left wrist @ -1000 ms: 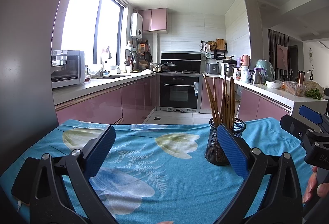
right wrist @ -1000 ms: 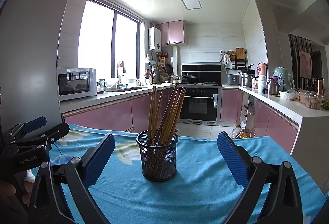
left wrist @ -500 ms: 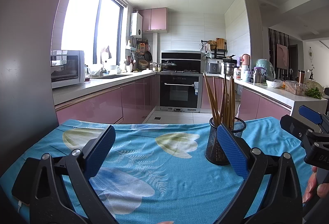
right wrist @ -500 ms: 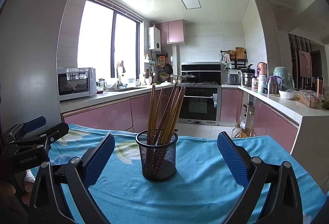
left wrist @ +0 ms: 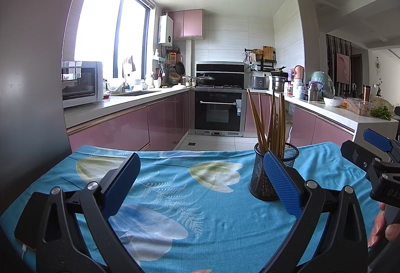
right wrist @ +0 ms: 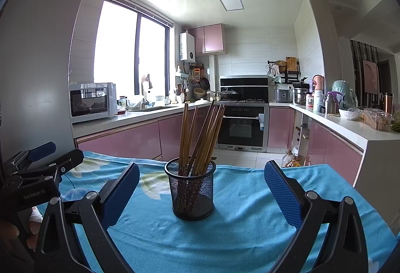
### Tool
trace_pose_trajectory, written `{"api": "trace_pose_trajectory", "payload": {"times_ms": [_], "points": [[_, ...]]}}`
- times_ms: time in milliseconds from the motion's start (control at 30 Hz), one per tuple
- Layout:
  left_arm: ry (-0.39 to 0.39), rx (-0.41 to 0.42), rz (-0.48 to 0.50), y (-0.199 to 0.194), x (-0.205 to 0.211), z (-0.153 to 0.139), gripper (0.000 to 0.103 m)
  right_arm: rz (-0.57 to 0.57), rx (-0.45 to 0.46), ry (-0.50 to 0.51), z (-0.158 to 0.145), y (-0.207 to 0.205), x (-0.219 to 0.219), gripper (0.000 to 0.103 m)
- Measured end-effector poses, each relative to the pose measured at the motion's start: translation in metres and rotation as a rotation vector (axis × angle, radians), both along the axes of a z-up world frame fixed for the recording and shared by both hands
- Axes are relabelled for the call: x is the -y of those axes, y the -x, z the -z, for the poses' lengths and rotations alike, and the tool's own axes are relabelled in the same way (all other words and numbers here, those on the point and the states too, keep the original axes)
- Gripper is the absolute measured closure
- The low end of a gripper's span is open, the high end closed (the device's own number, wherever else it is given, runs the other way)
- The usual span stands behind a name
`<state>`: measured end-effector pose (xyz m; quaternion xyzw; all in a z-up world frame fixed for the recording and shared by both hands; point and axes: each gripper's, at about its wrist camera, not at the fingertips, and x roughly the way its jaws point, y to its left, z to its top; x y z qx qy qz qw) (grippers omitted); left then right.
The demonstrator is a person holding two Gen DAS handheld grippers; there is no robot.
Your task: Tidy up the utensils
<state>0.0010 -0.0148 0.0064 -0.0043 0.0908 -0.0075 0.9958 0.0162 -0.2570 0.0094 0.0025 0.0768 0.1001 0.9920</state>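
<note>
A black mesh holder point(right wrist: 192, 191) stands upright on the blue flowered tablecloth point(right wrist: 250, 218), with several brown chopsticks point(right wrist: 200, 138) standing in it. My right gripper point(right wrist: 201, 188) is open and empty, with the holder straight ahead between its blue pads. My left gripper point(left wrist: 200, 183) is open and empty; the holder point(left wrist: 272, 173) is ahead just behind its right pad, chopsticks point(left wrist: 270, 120) fanned above. Each gripper shows at the edge of the other's view.
The table's far edge point(left wrist: 200, 151) drops to the kitchen floor. Pink cabinets with a microwave point(left wrist: 81, 82) run along the left, an oven point(left wrist: 217, 110) at the back, a cluttered counter point(left wrist: 350, 107) on the right. A grey fridge wall point(right wrist: 37, 60) stands close left.
</note>
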Motion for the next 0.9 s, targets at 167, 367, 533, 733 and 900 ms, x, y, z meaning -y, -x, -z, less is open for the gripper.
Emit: {"api": "trace_pose_trajectory", "payload": {"times_ms": [167,367,533,733,900], "points": [[-0.001,0.000,-0.001,0.000,0.000,0.000,0.006,0.002,-0.001,-0.002,0.002,0.001,0.000,0.006],[-0.002,0.003,0.000,0.000,0.000,0.002,0.006,0.001,-0.004,-0.003,0.002,0.001,-0.001,0.006],[-0.019,0.004,-0.001,0.001,0.002,0.004,0.006,0.000,-0.008,-0.002,0.003,0.001,0.000,0.006],[-0.018,-0.042,0.007,-0.005,0.000,0.007,0.006,0.013,-0.044,0.017,0.009,-0.004,0.005,0.006],[-0.011,-0.125,-0.008,-0.017,-0.013,0.012,0.006,0.100,-0.243,0.068,0.027,-0.041,0.034,0.006]]}}
